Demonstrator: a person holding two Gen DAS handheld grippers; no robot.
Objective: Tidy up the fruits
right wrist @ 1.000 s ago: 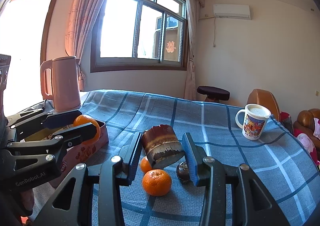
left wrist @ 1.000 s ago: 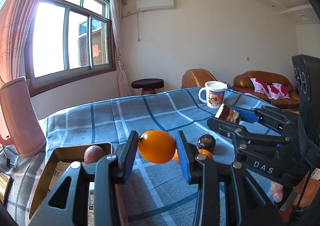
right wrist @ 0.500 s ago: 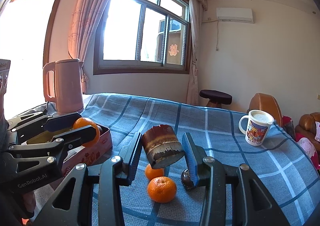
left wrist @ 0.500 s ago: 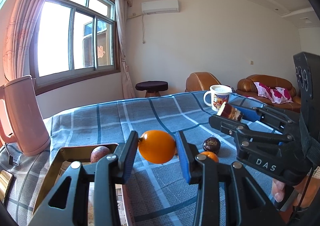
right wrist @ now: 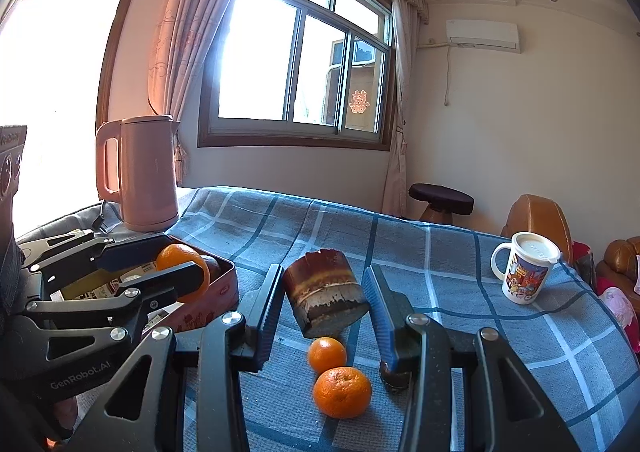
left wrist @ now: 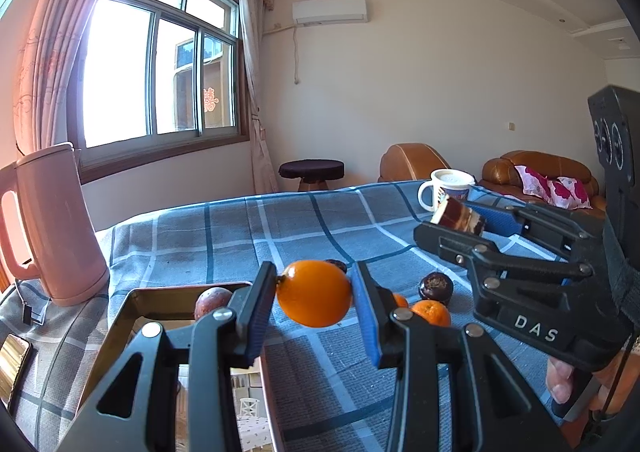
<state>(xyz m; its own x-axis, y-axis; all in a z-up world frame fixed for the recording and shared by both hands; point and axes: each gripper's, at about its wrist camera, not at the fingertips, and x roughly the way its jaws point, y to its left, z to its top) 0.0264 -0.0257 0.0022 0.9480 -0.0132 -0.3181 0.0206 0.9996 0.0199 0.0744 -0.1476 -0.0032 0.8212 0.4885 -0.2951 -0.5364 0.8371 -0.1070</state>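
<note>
Two fruits hang clamped above the worktop [right wrist: 460, 276]: our left gripper [left wrist: 314, 294] squeezes an orange [left wrist: 314, 293] beside the tin box [right wrist: 208, 292], our right gripper [right wrist: 322, 298] a brown banded chunk [right wrist: 324, 292]. Below lie two tangerines [right wrist: 342, 392] and dark round fruits [left wrist: 436, 286]. Only the left view shows one purple fruit [left wrist: 210, 302] inside the box. Kettle [right wrist: 140, 172] and mug [right wrist: 524, 272] stand apart.

Black plastic tongs [left wrist: 314, 292] with silver screws, blue pads [left wrist: 366, 306], white lettering.
</note>
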